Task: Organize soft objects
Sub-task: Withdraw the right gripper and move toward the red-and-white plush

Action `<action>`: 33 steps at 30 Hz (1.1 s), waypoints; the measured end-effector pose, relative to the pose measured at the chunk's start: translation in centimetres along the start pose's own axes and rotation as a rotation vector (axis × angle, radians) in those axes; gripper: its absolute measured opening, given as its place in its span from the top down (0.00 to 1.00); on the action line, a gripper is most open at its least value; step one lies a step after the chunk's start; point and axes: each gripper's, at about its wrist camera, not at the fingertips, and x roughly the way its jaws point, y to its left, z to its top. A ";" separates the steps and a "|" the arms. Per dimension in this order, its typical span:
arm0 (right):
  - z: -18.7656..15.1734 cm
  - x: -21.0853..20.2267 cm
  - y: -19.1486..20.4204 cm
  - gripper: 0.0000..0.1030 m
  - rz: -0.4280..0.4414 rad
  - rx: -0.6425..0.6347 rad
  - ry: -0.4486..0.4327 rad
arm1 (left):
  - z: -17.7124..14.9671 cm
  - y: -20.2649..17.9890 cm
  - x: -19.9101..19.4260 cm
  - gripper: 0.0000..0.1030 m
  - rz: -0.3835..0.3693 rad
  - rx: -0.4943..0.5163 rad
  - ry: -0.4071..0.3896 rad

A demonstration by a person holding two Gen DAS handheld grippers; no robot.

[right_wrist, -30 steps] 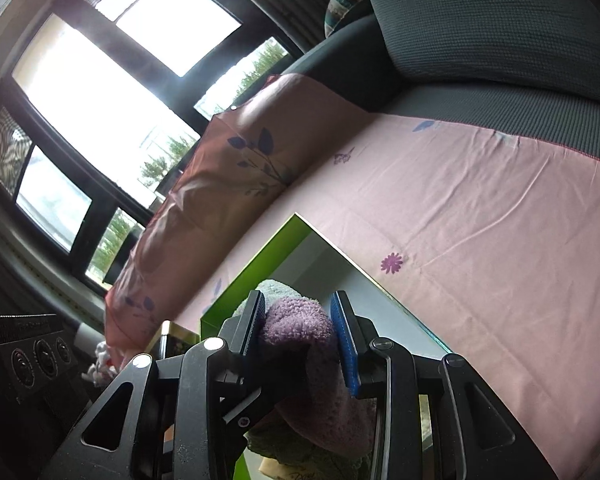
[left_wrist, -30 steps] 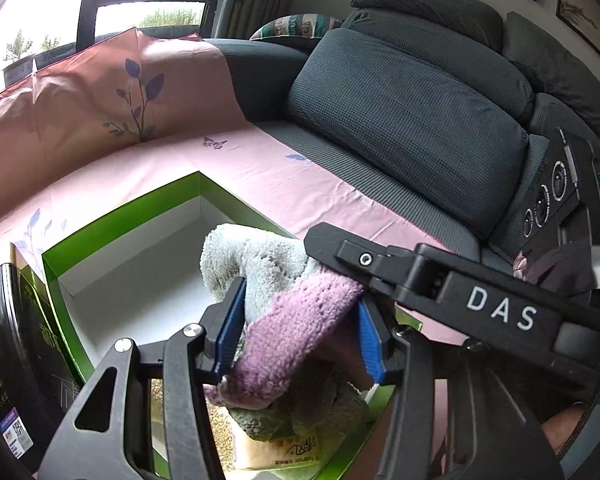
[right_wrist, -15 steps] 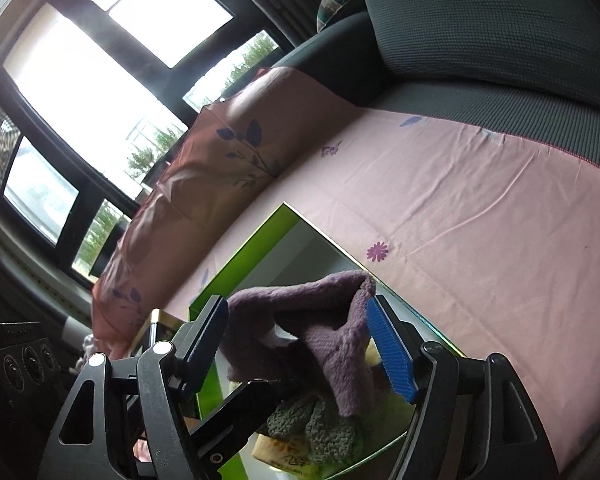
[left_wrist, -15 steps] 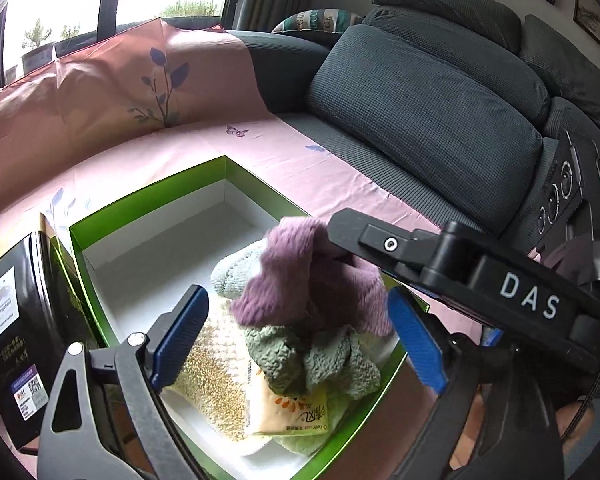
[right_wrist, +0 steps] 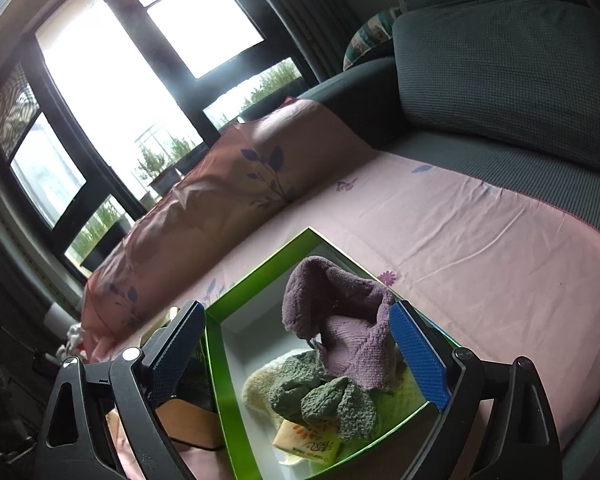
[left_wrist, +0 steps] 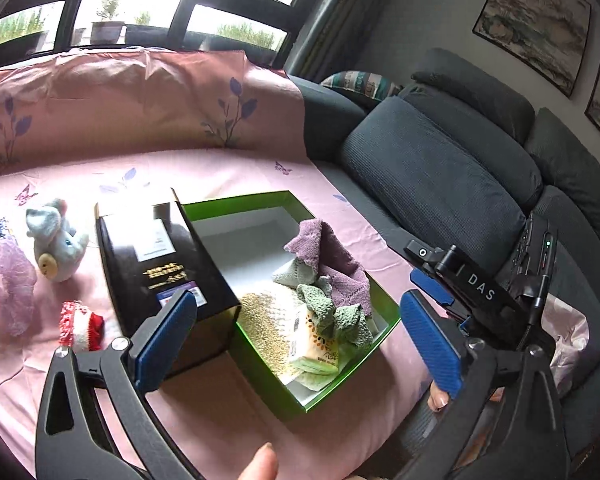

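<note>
Purple knit cloth (left_wrist: pixel 332 256) lying heaped in green box (left_wrist: pixel 342 378) on sofa sheet; left tool (left_wrist: pixel 296 344) and right tool (right_wrist: pixel 296 356) both spread, empty; possibly slumping over box's rim.

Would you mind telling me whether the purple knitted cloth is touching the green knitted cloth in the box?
Touching. In the right wrist view the purple knitted cloth drapes down onto the green knitted cloth with no gap; the left wrist view shows the same overlap inside the green box.
</note>
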 end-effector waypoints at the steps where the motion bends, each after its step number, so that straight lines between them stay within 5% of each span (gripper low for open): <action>1: 0.0 -0.3 0.4 0.09 -0.002 -0.010 -0.008 | 0.0 0.6 -1.2 0.01 0.016 -0.012 -0.031; 6: -0.6 -1.8 3.2 0.07 -0.041 -0.093 -0.030 | -0.9 4.2 -6.4 0.01 0.095 -0.068 -0.119; 14: -3.3 -3.9 11.2 0.07 0.099 -0.340 -0.049 | -4.6 11.7 -10.6 0.01 0.231 -0.237 -0.076; 24: -12.3 1.6 21.4 0.07 0.392 -0.447 0.231 | -9.9 23.3 -12.7 0.02 0.446 -0.402 -0.189; 28: -16.7 6.2 23.7 0.07 0.305 -0.476 0.368 | -12.2 26.4 -12.1 0.03 0.555 -0.467 -0.091; 33: -20.8 9.4 25.4 0.07 0.177 -0.595 0.406 | -12.5 28.2 -12.8 0.03 0.575 -0.520 -0.105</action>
